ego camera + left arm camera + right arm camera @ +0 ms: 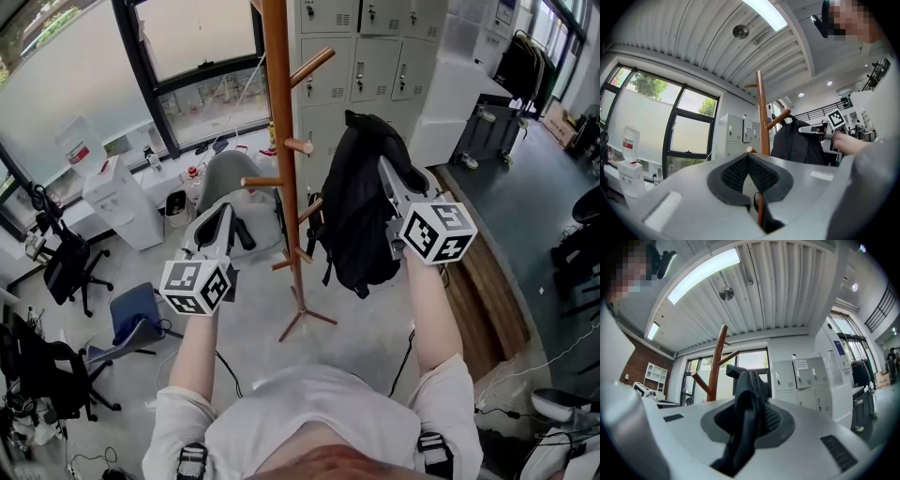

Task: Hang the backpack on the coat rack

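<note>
The place reads as an office or lab workroom. Tall grey metal lockers (375, 66) stand beyond the right gripper (384, 167). Black swivel office chairs (70, 267) and a white water dispenser (117, 202) sit left of the left gripper (223, 214), below large dark-framed windows (202, 56). A long white strip light (703, 275) runs overhead.
</note>
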### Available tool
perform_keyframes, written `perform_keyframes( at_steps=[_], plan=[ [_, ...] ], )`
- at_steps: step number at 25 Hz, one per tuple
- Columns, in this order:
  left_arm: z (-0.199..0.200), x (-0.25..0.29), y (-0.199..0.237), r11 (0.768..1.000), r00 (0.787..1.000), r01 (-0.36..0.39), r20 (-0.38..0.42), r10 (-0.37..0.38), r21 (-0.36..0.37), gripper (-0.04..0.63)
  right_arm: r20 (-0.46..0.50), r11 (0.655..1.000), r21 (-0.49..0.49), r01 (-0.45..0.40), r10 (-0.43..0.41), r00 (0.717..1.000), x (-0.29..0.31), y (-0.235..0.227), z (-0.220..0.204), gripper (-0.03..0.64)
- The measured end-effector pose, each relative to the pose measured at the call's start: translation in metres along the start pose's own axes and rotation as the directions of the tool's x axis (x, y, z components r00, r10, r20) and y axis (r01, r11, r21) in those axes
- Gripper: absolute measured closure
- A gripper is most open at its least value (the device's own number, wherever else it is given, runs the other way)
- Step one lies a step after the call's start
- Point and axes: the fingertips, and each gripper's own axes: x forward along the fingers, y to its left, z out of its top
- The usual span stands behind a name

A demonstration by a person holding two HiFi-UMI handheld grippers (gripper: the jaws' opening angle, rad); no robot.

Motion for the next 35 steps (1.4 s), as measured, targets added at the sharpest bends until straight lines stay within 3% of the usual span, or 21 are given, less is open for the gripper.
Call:
perform_keyframes(
  at_steps=[4, 12, 23, 28, 35],
  plan=[
    [0.016, 0.011, -0.002, 1.000, 1.000, 0.012, 0.007, -0.012, 0.027, 0.588, 0.015, 0.999, -0.036, -0.012, 0.012, 1.000, 0.018, 0.002, 0.029, 0.541],
    [0.049, 0.031, -0.005, 0.995, 0.999, 0.041, 0.029, -0.044, 0.093, 0.588, 0.044, 1.000, 0.024, 0.007, -0.008, 0.999, 0.044, -0.021, 0.073, 0.541],
    [0.067, 0.040, 0.004, 0.994, 0.998, 0.032, 0.050, -0.037, 0.100, 0.588, 0.079, 0.999, 0.013, -0.036, 0.035, 0.996, 0.078, -0.020, 0.119, 0.541],
    [0.069, 0.041, 0.009, 0.995, 0.998, 0.023, 0.053, -0.028, 0.096, 0.588, 0.069, 0.997, -0.007, -0.080, 0.081, 0.994, 0.091, -0.002, 0.116, 0.541],
    [0.054, 0.035, 0.014, 0.997, 0.999, 0.014, 0.037, -0.017, 0.075, 0.588, 0.018, 0.995, 0.017, -0.094, 0.094, 0.995, 0.097, 0.006, 0.073, 0.541]
  ],
)
